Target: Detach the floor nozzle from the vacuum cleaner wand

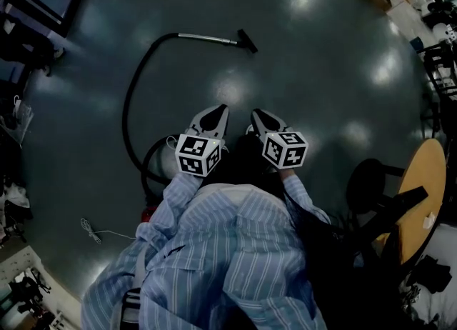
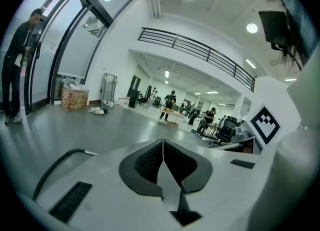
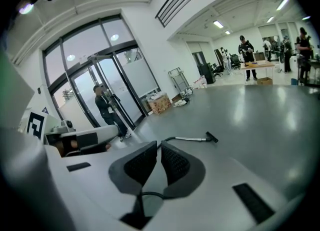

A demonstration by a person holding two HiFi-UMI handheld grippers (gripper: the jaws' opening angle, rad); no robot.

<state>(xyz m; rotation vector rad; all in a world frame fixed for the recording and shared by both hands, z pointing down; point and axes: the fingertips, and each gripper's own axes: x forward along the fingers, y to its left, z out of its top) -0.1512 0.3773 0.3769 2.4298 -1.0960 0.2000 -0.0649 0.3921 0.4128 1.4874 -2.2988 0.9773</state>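
The left tool (image 1: 220, 111) and right tool (image 1: 256, 115) are held side by side, both closed on nothing. Well ahead, the wand (image 1: 207, 36) lies on open floor (image 1: 321, 71) with the floor nozzle (image 1: 247, 41) attached. Its hose (image 1: 131, 96) curves back along the person's left.

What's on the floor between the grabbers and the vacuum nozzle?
Just bare floor, in the head view, between the left gripper, right gripper and floor nozzle.
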